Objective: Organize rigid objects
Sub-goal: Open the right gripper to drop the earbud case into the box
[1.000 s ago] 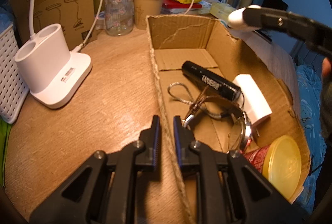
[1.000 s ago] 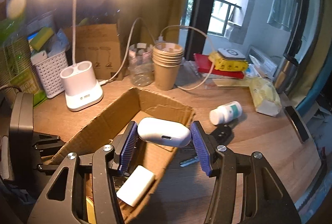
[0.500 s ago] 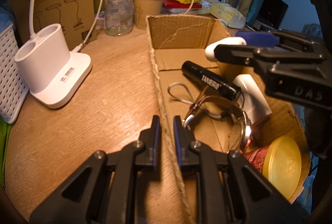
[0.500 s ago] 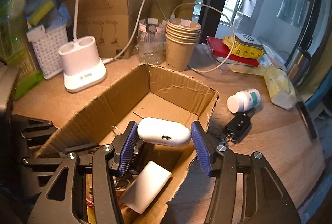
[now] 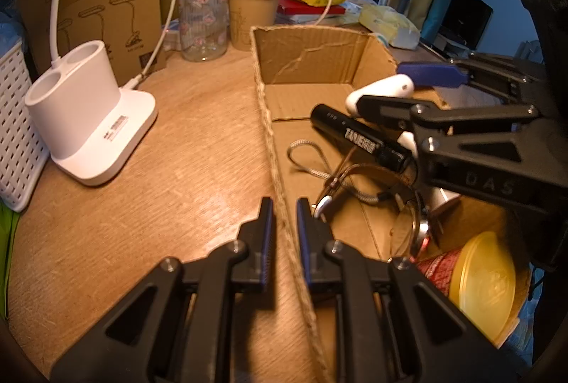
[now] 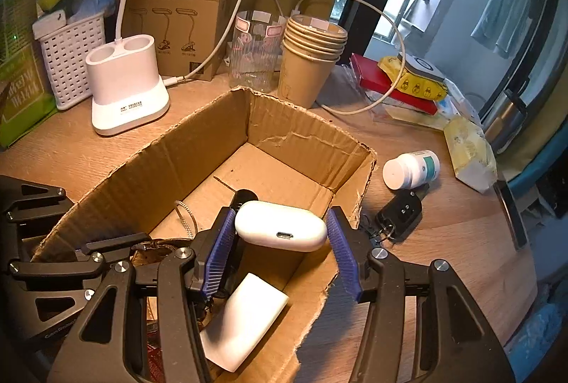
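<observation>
Right gripper [image 6: 280, 253] jaws clamp earbud case [image 6: 280, 226]; left gripper [image 5: 284, 226] jaws pinch box wall [image 5: 280, 170]; flashlight [image 5: 358, 138] half hidden.

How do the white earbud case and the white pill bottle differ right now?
The earbud case is held in the right gripper above the cardboard box; the pill bottle lies on its side on the table outside the box. The case is a smooth rounded pebble with a port; the bottle is a cylinder with a teal label. Both are white plastic.
</observation>
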The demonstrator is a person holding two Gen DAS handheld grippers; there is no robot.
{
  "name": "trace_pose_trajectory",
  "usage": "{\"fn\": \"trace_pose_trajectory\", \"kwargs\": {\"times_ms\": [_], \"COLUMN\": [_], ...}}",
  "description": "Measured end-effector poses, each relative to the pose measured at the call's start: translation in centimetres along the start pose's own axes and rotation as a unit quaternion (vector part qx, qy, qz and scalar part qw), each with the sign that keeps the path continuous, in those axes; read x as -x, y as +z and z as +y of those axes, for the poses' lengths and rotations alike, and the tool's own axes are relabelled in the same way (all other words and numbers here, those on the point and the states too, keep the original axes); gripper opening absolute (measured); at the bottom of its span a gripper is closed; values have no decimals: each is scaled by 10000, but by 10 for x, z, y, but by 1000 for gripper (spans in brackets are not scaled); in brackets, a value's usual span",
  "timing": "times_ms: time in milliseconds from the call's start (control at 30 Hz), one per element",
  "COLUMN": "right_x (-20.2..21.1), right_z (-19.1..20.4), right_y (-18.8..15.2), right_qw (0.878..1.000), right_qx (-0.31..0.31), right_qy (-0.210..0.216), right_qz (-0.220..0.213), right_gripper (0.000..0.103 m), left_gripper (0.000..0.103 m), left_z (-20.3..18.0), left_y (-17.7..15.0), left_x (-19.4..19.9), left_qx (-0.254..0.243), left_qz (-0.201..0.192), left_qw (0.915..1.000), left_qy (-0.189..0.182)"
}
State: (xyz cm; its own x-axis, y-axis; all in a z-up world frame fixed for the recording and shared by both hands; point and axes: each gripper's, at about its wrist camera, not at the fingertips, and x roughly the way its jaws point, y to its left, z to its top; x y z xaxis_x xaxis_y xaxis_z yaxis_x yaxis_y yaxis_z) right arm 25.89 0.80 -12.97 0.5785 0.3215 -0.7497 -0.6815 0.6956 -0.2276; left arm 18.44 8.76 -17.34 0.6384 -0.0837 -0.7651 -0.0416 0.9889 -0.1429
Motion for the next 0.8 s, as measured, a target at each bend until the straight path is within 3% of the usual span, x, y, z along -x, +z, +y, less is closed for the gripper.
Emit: {"fn": "trace_pose_trajectory", "kwargs": {"times_ms": [800], "right_x": [25], "right_z": [-24], "right_y": [2], "right_qw": [9973], "right_qx": [-561], "right_qy": [316], "right_qz": [-340], "right_gripper": [61], "left_gripper": [15], "left_z": [3], "left_y": [1], "left_x": [0], "left_qx": [12], "left_qz": [5], "left_qw": [10000], "left_qy": [1]}}
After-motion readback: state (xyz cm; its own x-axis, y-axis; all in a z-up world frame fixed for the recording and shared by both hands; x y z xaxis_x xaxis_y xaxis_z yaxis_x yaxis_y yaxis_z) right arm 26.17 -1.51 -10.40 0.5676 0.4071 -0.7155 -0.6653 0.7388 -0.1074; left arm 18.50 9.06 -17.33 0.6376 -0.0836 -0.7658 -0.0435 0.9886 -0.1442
